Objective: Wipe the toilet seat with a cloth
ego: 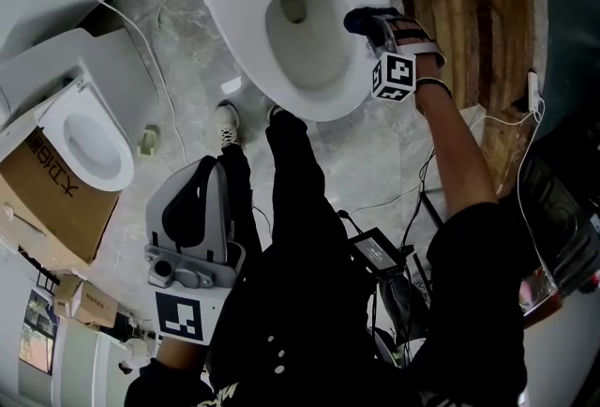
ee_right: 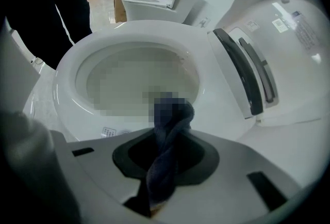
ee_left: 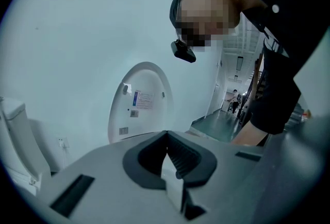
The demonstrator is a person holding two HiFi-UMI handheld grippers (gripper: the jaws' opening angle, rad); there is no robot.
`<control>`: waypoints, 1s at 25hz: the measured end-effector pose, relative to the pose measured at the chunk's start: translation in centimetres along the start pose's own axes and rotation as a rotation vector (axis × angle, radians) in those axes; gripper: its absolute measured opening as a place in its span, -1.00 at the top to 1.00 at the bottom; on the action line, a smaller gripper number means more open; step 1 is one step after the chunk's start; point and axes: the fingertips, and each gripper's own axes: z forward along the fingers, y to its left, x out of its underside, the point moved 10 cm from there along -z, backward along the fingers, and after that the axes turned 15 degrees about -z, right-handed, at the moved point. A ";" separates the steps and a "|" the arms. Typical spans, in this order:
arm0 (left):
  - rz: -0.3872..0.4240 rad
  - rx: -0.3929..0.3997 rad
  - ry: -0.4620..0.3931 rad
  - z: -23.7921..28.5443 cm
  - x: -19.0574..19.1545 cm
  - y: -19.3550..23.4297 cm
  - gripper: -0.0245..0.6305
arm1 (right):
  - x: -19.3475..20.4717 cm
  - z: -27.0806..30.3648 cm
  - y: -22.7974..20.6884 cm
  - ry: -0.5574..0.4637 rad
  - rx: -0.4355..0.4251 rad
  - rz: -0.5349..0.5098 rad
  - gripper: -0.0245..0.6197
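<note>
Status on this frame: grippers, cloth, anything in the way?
Right gripper shut on dark cloth, at the toilet seat rim. Left gripper shut, empty, away from the seat. Nothing blocking the seat.

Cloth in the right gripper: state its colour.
The cloth is dark navy blue, clearest in the right gripper view.

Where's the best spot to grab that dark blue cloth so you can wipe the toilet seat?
Pinch its bunched-up middle, coming from behind, as the right hand-held gripper does now. The cloth is twisted into a thick rope, so the jaws close firmly on it, and a soft wad pokes out in front to meet the toilet seat.
</note>
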 end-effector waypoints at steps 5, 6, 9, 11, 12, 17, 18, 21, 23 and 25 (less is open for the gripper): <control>0.008 0.011 0.003 0.0 -0.3 -0.2 0.90 | -0.5 -0.6 1.7 -0.005 -0.020 0.039 0.66; 0.009 0.014 0.004 0.0 -0.4 -0.2 0.90 | -0.6 -0.7 2.0 -0.006 -0.024 0.045 0.66; 0.018 0.026 0.005 -0.1 -0.5 -0.6 0.90 | -0.9 -1.1 2.8 -0.004 -0.027 0.065 0.66; 0.022 0.032 0.006 -0.2 -0.6 -0.7 0.90 | -1.1 -1.3 3.2 0.003 -0.030 0.088 0.66; 0.025 0.036 0.008 -0.3 -0.6 -0.8 0.90 | -1.2 -1.4 3.4 0.006 -0.032 0.097 0.66; 0.035 0.056 0.014 -0.4 -0.7 -0.8 0.90 | -1.9 -1.8 4.6 0.016 -0.039 0.136 0.66; 0.036 0.061 0.013 -0.3 -0.7 -0.7 0.90 | -2.0 -1.9 4.8 0.017 -0.042 0.138 0.66; 0.036 0.076 0.014 -0.2 -0.5 -0.9 0.90 | -2.6 -2.2 5.7 0.010 -0.053 0.155 0.66; 0.038 0.086 0.019 -0.2 -0.5 -1.2 0.90 | -3.0 -2.5 6.5 0.007 -0.058 0.181 0.66; 0.041 0.094 0.019 -0.2 -0.6 -1.3 0.90 | -3.2 -2.9 7.2 0.005 -0.060 0.208 0.66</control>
